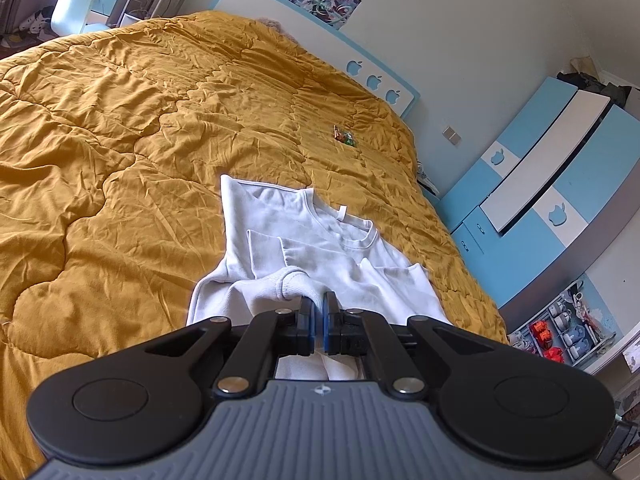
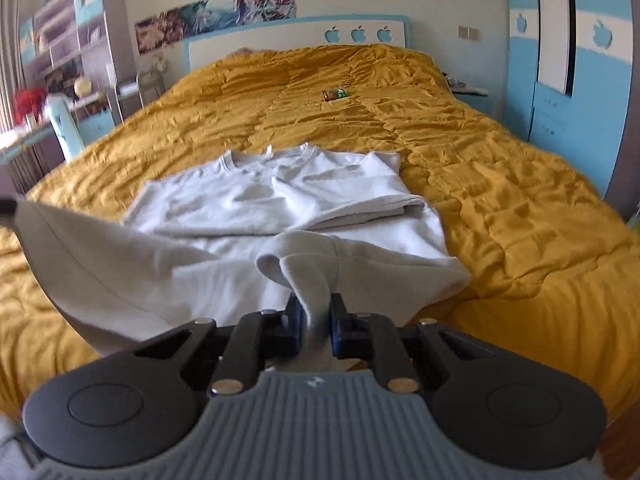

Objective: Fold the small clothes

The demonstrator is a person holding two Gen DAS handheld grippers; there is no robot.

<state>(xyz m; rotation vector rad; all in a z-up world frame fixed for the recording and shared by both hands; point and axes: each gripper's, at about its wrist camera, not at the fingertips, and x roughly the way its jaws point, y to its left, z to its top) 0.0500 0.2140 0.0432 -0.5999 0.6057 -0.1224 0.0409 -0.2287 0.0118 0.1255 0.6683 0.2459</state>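
Shirt: plain white. Quilt: mustard yellow, stitched in wavy lines. Headboard: white, pale blue border, blue apple shapes. Wardrobe: blue and white panels. Grippers: black, blue pads.

Mustard quilt – small wrapper lying on it; blue wardrobe beside.

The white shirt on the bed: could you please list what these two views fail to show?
- White shirt: near hem hidden behind left gripper, left wrist view.
- Same shirt: hem hidden behind right gripper; left flap blurred.
- Small wrapper: too small to identify.
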